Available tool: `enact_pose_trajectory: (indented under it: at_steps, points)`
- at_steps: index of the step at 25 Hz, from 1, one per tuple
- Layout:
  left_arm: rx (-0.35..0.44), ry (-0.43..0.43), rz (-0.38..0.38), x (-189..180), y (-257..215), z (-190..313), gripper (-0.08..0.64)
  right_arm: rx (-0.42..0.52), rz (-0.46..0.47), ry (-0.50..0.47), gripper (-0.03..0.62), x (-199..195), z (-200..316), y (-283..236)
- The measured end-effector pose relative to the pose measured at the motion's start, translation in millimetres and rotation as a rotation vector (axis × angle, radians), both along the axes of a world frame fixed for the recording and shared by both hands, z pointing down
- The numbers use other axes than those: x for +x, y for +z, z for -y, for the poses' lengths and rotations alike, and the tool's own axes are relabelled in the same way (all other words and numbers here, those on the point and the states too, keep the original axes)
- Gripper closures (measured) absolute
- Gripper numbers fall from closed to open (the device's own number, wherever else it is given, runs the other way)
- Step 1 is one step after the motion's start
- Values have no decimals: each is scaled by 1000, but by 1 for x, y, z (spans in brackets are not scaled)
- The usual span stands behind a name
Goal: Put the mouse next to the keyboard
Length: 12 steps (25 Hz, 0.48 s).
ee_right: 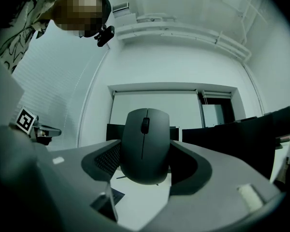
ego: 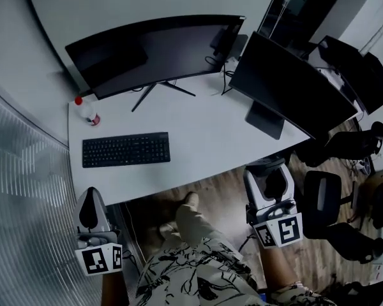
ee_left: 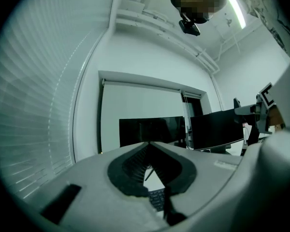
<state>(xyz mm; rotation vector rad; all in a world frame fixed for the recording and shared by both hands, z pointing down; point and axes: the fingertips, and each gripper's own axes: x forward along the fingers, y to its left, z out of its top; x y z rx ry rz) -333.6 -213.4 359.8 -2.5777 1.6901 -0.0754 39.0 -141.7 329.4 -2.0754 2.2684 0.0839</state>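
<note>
The right gripper (ego: 268,169) clamps the mouse (ee_right: 144,146) between its jaws, just off the near edge of the surface (ego: 204,139). It is well apart from the keyboard (ego: 126,149), which lies toward the left. The left gripper (ee_left: 148,146), jaws together and empty, hangs off the surface's near left corner.

The right gripper (ee_right: 144,161) grips the mouse (ee_right: 145,141) between its jaws, with the pads pressing on both flanks. The mouse stands upright, scroll wheel toward the camera. The white table (ee_right: 140,204) lies below. A dark monitor (ee_right: 114,131) stands behind the mouse, partly hidden. A second monitor (ee_right: 232,135) stands at right.
</note>
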Motion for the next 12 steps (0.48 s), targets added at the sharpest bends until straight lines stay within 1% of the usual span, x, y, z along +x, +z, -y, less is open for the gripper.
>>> enact_pose_trajectory:
  at_steps: [6, 10, 12]
  points:
    - [8, 3, 6, 30, -12, 36, 563, -2, 11, 3, 288, 30, 41, -1]
    - [12, -8, 3, 44, -14, 63, 563, 15, 20, -22, 288, 39, 72, -3]
    - [16, -6, 7, 53, -11, 76, 563, 6, 12, -28, 288, 47, 87, 4]
